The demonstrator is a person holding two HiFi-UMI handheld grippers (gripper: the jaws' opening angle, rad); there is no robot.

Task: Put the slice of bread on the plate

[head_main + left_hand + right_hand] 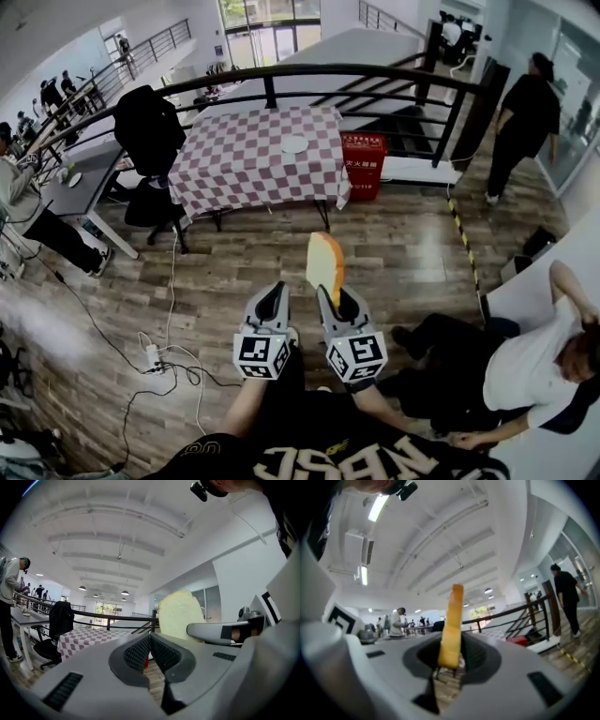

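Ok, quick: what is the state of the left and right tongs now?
Left tongs: closed, empty.
Right tongs: closed on the bread.

A rectangular table draped in a red-and-white checkered cloth [246,169] is standing on a brown wooden plank floor [394,253], at about 11 o'clock in the head view. A white round plate [294,144] is lying directly on the cloth, at about 2 o'clock from the cloth's middle. A red rectangular box with white print [364,165] is standing at the table's 3 o'clock, just beside the hanging cloth. A black office chair draped with a black jacket [150,141] is standing at the table's 9 o'clock. A white power strip [153,358] with trailing cables is lying on the planks at 8 o'clock, well apart from the table. A yellow-and-black striped tape line [462,234] is running along the floor at 3 o'clock.
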